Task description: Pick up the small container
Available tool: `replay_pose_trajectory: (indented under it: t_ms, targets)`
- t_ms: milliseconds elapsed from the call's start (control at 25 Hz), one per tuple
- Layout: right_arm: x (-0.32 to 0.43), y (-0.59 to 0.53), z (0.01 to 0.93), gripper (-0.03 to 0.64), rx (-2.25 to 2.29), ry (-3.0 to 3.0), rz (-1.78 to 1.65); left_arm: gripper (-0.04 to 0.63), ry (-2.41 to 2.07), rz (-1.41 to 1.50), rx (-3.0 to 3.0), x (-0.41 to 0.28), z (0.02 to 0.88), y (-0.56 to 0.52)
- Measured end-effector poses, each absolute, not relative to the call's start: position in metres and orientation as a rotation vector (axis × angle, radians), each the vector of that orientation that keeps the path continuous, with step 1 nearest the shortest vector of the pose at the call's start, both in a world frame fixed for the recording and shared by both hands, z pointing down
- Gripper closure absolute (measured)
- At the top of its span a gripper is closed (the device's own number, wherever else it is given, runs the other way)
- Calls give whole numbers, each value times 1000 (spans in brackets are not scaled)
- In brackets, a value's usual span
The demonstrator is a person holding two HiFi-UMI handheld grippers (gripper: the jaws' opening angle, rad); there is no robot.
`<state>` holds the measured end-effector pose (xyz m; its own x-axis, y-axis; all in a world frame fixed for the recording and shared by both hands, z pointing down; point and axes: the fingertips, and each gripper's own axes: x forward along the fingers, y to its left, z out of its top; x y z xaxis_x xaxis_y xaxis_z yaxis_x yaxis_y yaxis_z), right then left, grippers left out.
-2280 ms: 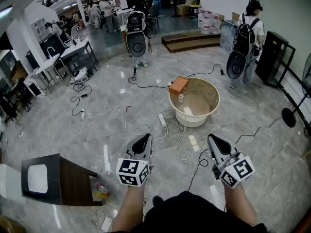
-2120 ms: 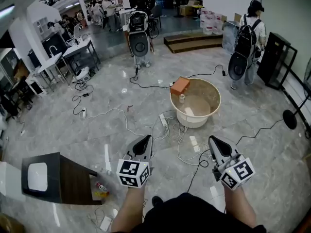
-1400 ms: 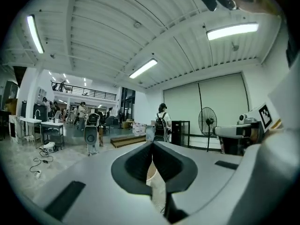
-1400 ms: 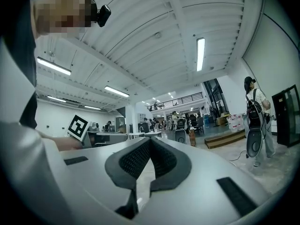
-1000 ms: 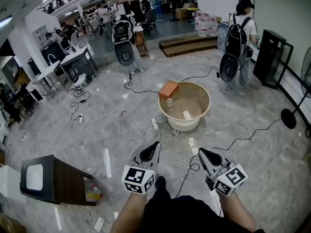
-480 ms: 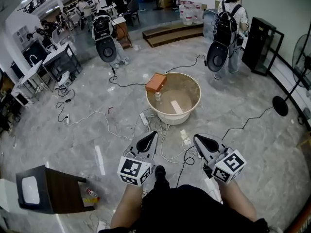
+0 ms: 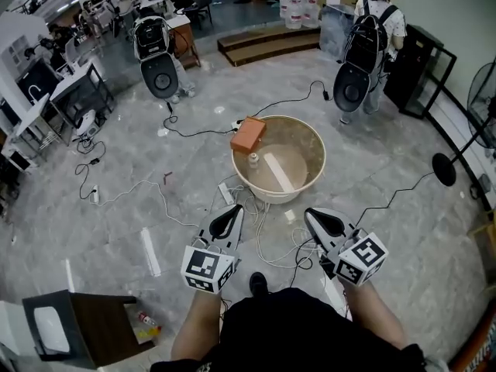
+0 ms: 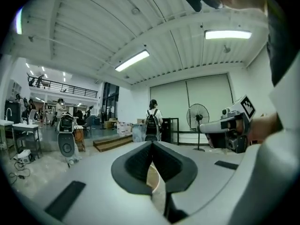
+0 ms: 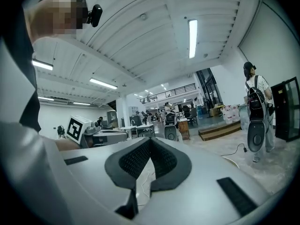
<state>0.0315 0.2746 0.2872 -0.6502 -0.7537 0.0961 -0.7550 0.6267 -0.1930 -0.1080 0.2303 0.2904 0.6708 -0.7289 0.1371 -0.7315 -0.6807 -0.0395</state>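
Workshop hall seen steeply from above, with a grey stone floor (image 7: 93,231). Ahead, a round beige tub (image 7: 273,195) standing on that floor. Inside it, near the left wall, the small container (image 7: 253,160): a pale, bottle-like thing, upright, just beside a flat pale strip (image 7: 279,173). Orange block (image 7: 248,136) resting on the tub's left rim, just beyond the container. Between tub and person, a loose tangle of cables (image 7: 267,242).

Left gripper (image 7: 232,214) and right gripper (image 7: 316,217) carried side by side low in the head view, both pointing toward the tub and well short of it. Left jaws pressed together, pinching nothing; right jaws likewise together and empty. Probably kept closed and level simply for the walk-up, with nothing yet within reach.

Judged as the approach step, pickup not begun. Likely needed next: spreading one pair of jaws, then reaching down over the rim beside the block. Farther back, a person with a backpack (image 7: 372,29), facing away.
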Motion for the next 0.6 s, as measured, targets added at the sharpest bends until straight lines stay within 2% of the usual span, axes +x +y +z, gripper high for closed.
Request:
replay_pose_trajectory:
  t_ms: [320, 600]
  targets:
    - [-20, 187, 306, 603, 1311, -2806, 400, 580, -1220, 245, 2839, -166, 308, 144]
    - [-22, 145, 322, 603, 1344, -2770, 464, 580, -1169, 269, 2807, -172, 325, 94]
